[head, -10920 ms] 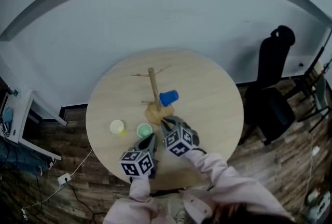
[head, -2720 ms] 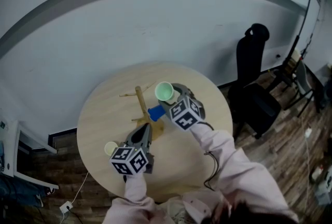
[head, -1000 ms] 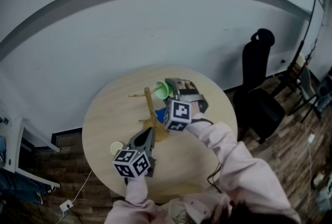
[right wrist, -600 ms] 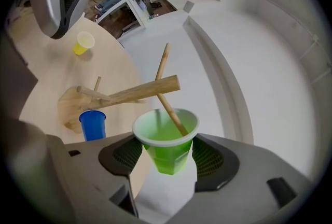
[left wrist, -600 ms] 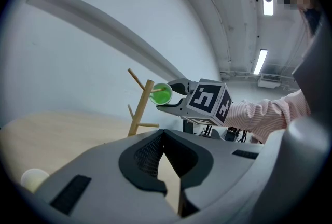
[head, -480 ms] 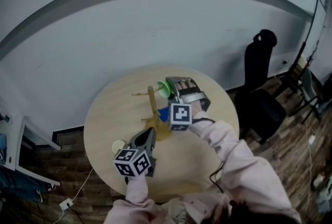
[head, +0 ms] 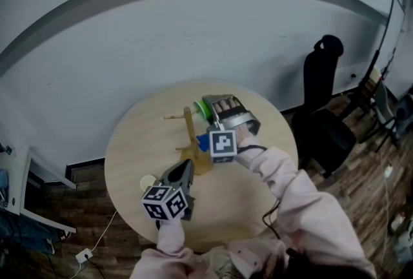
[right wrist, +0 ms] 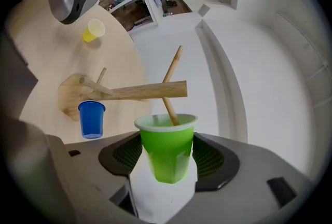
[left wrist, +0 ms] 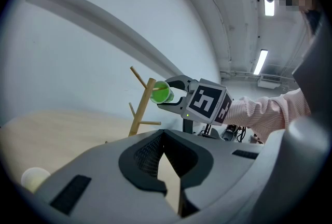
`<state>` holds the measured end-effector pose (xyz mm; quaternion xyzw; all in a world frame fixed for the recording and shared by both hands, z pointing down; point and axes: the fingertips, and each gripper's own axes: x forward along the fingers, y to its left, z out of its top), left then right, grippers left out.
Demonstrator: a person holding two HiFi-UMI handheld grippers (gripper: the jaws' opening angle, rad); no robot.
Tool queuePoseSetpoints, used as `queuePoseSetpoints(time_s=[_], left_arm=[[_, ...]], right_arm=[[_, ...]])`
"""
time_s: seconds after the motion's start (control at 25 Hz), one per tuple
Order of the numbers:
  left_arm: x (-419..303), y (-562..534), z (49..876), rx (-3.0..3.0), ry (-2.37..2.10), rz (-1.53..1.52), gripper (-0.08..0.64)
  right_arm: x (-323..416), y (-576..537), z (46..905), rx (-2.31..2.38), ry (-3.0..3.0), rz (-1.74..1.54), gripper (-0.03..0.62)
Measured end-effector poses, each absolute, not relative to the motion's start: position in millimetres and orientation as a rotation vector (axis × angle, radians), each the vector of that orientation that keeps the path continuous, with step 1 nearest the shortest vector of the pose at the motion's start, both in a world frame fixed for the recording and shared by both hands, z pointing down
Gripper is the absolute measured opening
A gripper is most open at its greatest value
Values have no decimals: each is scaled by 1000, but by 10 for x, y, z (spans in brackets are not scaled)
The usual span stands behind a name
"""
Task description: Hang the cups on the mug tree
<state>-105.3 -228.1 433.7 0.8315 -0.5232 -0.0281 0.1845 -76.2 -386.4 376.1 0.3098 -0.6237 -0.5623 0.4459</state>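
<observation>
Rolling my wrist over the last second has turned the green cup mouth-first onto the mug tree; its upper peg now pokes inside the rim; my right gripper is clamped on the cup's sides; my left gripper waits closed and empty, near the tree's base; the blue cup hangs from a lower peg. I judge the cup should slide further down the peg until it seats; only then ease open, slowly, or it may slip off.
</observation>
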Motion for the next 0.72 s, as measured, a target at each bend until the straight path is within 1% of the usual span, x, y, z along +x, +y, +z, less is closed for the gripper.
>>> queuePoseSetpoints(time_s=[0.48, 0.72], left_arm=[[-1134, -2239, 4350, 2327, -1491, -86, -5], [-1140, -2216, 4362, 2321, -1494, -88, -5]], right_arm=[[-893, -3811, 3779, 725, -1528, -1441, 299], [-908, -3787, 3831, 709, -1522, -1435, 309]])
